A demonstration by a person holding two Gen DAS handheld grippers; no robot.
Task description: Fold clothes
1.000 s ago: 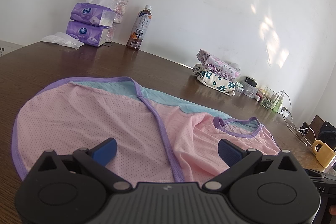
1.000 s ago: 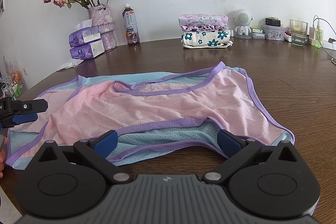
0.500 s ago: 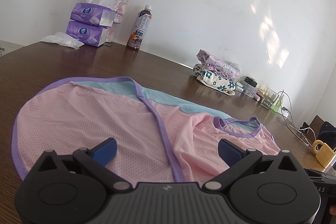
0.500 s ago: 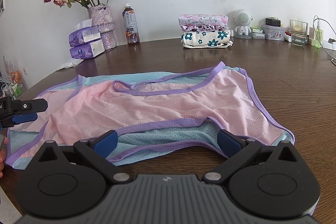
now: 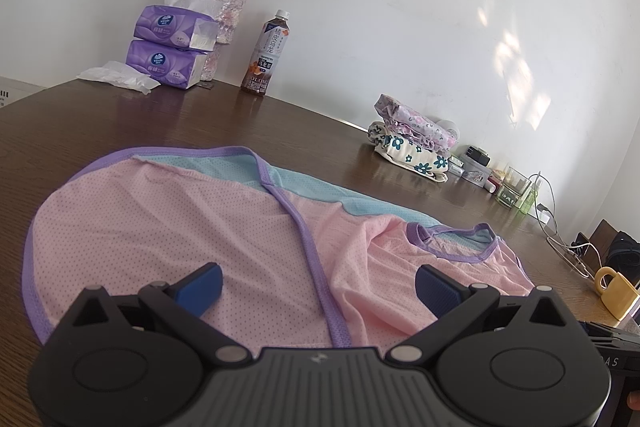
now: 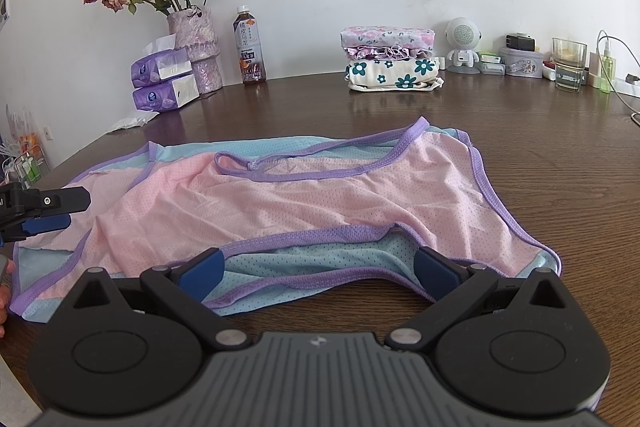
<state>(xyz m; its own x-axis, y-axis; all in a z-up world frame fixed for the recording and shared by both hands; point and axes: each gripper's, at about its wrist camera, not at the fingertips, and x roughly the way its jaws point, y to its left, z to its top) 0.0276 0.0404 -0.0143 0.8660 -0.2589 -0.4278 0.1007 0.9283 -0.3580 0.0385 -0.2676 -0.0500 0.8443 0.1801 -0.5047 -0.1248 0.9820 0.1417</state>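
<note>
Almost nothing differs across the last second. In the right wrist view, the left gripper (image 6: 52,213) at the garment's (image 6: 280,203) edge has barely shifted. No fold has changed shape.

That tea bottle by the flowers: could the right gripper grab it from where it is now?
Probably not without moving: the right gripper sits open at the pink garment's near edge, and the tea bottle stands far across the table. Nothing blocks the way.
</note>
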